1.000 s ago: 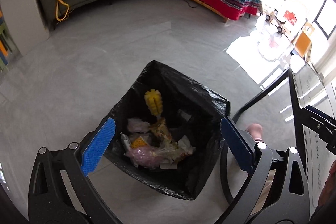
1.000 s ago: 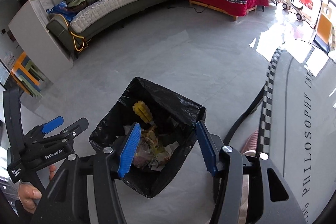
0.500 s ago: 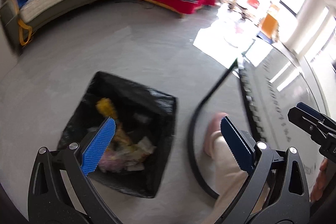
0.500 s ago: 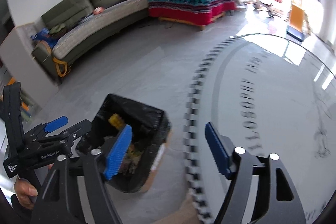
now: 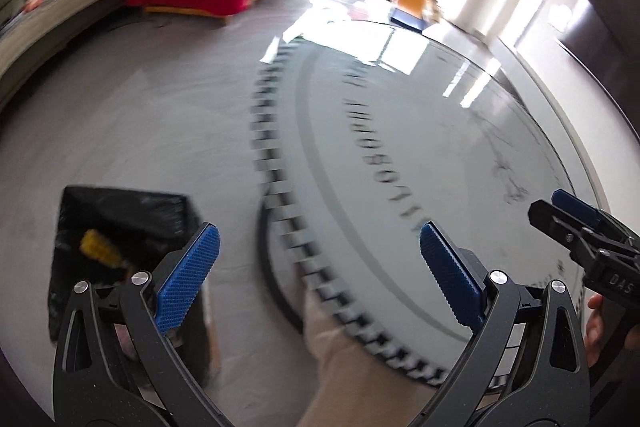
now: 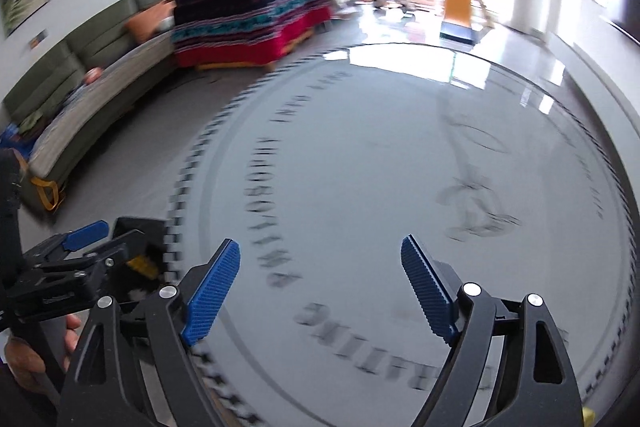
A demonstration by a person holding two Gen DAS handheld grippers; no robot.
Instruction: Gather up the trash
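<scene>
mostly blurred. left gripper (image 5: 319, 247) fingers wide apart, empty; right gripper (image 6: 321, 263) fingers just opening, nothing between, over round worktop (image 6: 360, 155), its lettering smeared. trash bag (image 5: 120, 227) on floor at left, half hidden, contents unclear.

Both wrist views tilt down from nearby, sharing the round table (image 5: 400, 155) and bin (image 5: 120, 223).
</scene>
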